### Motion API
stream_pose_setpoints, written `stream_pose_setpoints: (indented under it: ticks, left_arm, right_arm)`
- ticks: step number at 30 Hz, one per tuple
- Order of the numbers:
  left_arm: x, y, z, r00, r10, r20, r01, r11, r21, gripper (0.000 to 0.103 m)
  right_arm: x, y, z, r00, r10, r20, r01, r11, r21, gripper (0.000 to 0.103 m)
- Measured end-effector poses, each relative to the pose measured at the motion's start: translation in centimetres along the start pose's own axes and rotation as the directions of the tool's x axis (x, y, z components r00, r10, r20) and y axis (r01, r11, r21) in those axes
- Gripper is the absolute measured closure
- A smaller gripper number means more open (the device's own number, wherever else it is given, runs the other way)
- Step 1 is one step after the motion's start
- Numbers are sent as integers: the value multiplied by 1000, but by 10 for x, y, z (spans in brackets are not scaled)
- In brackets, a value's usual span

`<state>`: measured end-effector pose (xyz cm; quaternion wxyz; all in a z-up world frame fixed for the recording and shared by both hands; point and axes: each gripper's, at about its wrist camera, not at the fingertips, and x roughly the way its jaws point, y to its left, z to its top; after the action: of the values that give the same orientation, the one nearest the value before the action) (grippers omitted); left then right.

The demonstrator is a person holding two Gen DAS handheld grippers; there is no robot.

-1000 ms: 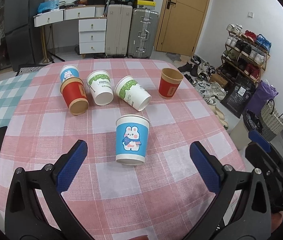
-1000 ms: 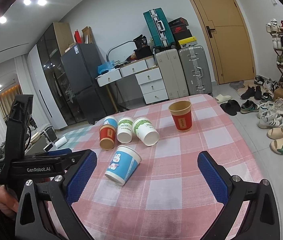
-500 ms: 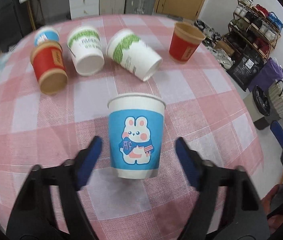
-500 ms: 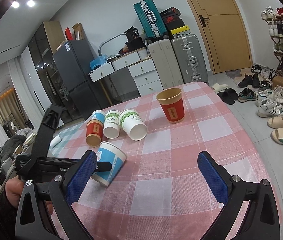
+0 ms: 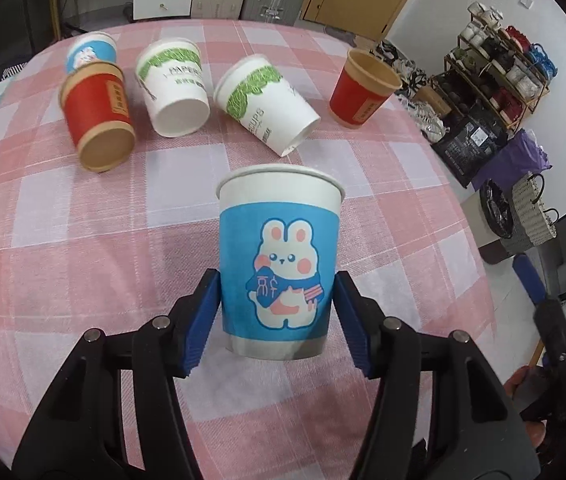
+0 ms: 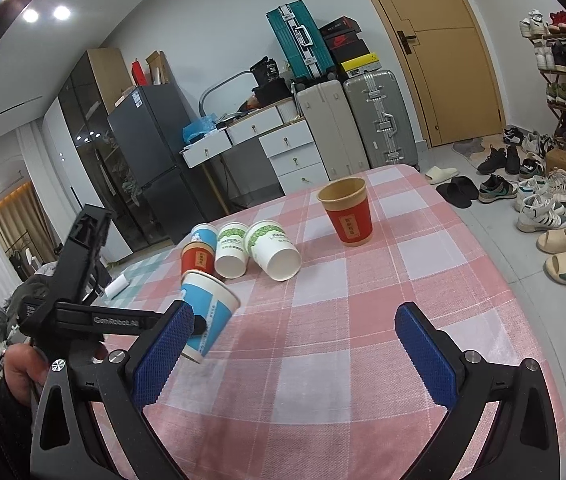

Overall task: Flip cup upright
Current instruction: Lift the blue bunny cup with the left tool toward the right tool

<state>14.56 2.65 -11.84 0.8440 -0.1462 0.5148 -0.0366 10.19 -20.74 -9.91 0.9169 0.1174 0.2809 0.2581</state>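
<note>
Left gripper point(image 5: 277, 314) now closed in, jaws clamped around blue bunny cup point(image 5: 279, 268); right gripper point(image 6: 295, 344) jaws wide, nothing between.

"GenRobot.AI" on left tongs point(image 6: 199, 326); "PAPER" on white cup point(image 6: 232, 254).

From my right gripper point(image 6: 291, 344), jaws spread wide with nothing between them, I look across the counter point(image 6: 363, 320) under its pink checked cloth. At left my left gripper point(image 6: 187, 326) clamps the blue-and-white paper cup point(image 6: 213, 308), tilted, mouth up and away. Beyond it lie a red paper cup point(image 6: 198, 261), two green-and-white paper cups point(image 6: 232, 254) on their sides, and a small blue cup point(image 6: 204, 235). A red kraft-rimmed cup point(image 6: 347, 212) stands upright farther back.
</note>
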Motion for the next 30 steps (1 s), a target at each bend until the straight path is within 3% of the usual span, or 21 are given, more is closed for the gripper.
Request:
stream_pose_setpoints:
  ticks: [7, 15, 22, 30]
  left_arm:
    - [-71, 8, -28, 999, -14, 49, 15, 1000, -15, 48]
    - [-145, 37, -99, 998, 2, 55, 2, 998, -70, 48]
    - [-116, 58, -144, 999, -9, -36, 4, 990, -142, 48]
    - [-87, 62, -146, 998, -9, -60, -2, 983, -181, 48]
  right_arm:
    - [-28, 35, -2, 997, 58, 46, -55, 997, -56, 0]
    - [-29, 62, -23, 991, 128, -29, -129, 990, -51, 0]
    - [-24, 75, -42, 986, 124, -108, -132, 989, -71, 0]
    - [-17, 75, -49, 984, 107, -140, -118, 990, -73, 0]
